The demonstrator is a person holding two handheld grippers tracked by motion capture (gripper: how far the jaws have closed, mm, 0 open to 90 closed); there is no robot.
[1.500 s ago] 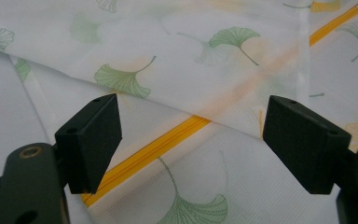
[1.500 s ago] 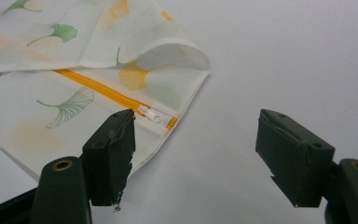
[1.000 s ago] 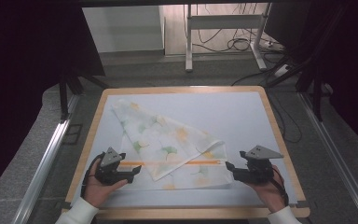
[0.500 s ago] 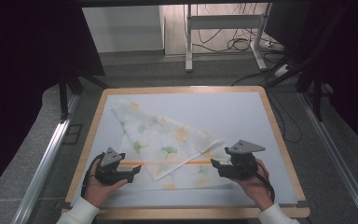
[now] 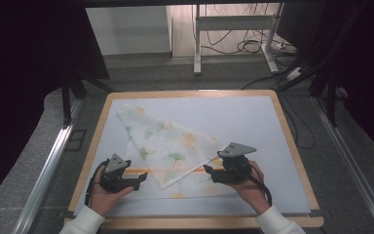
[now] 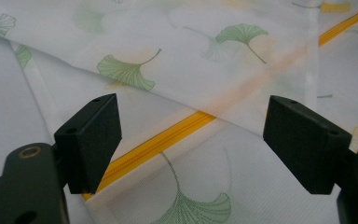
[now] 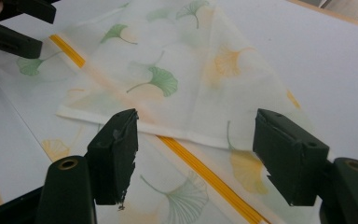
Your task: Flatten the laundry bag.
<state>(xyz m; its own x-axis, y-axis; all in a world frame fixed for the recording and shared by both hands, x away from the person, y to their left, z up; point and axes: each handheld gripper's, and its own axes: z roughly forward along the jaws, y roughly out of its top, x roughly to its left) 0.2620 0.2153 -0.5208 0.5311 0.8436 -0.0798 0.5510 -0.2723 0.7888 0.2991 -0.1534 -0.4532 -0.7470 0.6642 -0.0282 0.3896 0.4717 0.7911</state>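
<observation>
A thin white cloth (image 5: 175, 146) printed with green and orange ginkgo leaves lies on the table, one corner folded over diagonally. A yellow stripe (image 5: 175, 170) runs across its near part. My left gripper (image 5: 139, 179) sits at the cloth's near-left edge, open, and points right. In the left gripper view the stripe (image 6: 168, 140) and the fold edge lie between the open jaws of that gripper (image 6: 191, 140). My right gripper (image 5: 209, 170) is open over the cloth's near-right part and points left. In the right gripper view the fold's hem and the stripe (image 7: 205, 172) lie between its jaws (image 7: 196, 149).
A pale mat (image 5: 243, 117) covers the wooden table (image 5: 292, 146); its right and far parts are bare. Beyond the table are a grey floor, metal frame legs (image 5: 197, 44) and cables. The left gripper (image 7: 14, 28) shows at the top left of the right gripper view.
My right gripper has moved left from the mat's bare right side onto the cloth's near-right part. The left gripper and the cloth have stayed put.
</observation>
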